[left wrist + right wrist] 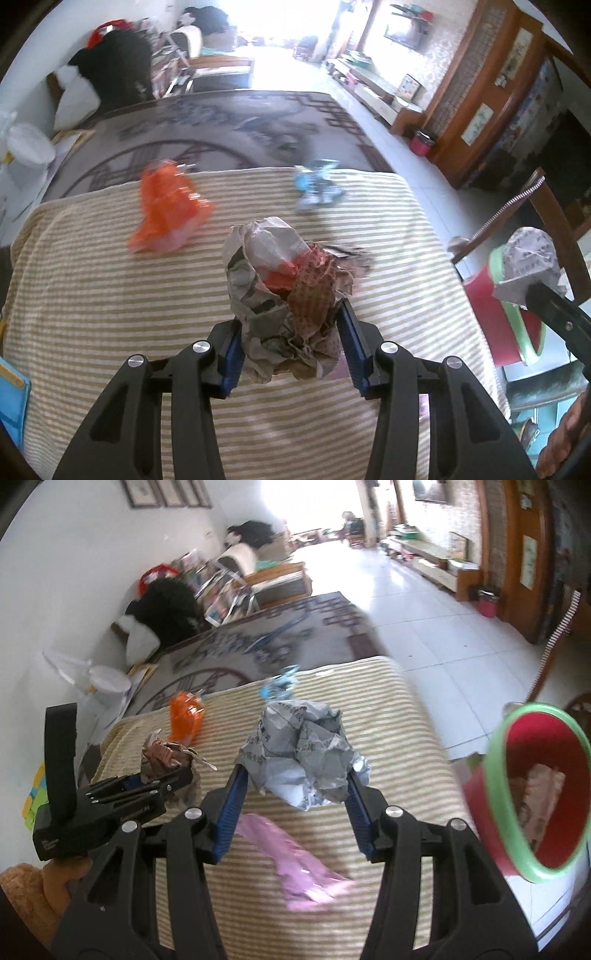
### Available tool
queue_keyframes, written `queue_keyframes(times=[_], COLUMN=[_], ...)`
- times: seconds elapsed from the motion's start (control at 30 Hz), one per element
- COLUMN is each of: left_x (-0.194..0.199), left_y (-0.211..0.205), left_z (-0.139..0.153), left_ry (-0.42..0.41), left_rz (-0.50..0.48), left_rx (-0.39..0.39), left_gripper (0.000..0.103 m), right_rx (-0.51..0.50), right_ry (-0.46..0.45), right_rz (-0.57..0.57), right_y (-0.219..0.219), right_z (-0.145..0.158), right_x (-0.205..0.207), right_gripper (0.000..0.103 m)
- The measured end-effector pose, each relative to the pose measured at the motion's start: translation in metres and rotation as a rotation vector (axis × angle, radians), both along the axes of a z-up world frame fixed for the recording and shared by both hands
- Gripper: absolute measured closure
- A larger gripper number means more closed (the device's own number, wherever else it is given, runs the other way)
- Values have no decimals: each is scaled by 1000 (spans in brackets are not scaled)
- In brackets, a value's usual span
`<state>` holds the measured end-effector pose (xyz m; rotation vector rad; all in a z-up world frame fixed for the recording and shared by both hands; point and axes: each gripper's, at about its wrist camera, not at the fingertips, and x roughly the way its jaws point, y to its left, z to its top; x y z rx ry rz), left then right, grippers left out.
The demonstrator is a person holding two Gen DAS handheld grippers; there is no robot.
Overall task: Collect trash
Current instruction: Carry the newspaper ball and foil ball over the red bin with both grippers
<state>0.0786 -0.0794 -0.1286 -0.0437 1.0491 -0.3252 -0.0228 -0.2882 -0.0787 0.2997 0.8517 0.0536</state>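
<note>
Nearby, orange wrapper, blue wrapper, pink wrapper (blurred); left tool pinching brown wad, right tool pinching grey wad.

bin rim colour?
Green rim on a red bin; clearest in the right wrist view.

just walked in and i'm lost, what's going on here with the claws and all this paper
A person is collecting trash off a striped cloth with two claws. The left claw grips a brownish wad; the right claw grips a grey wad near the red bin. Orange, blue and pink wrappers lie on the cloth.
</note>
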Motion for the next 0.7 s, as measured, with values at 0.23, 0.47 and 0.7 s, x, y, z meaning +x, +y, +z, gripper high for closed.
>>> queue_keyframes(times=[0.23, 0.47, 0.7], left_x=[-6, -13, -22], left_y=[-78, -148, -203], left_z=[15, 18, 19], left_ry=[-17, -11, -19], left_rz=[-75, -139, -191], left_rx=[0, 10, 21], left_gripper=[59, 59, 59], right_rx=[5, 16, 21], right_ry=[-5, -13, -19], right_rz=[-93, -174, -235], right_y=[-65, -124, -168], right_z=[3, 3, 1], right_x=[-38, -71, -96], right_gripper=[52, 52, 52])
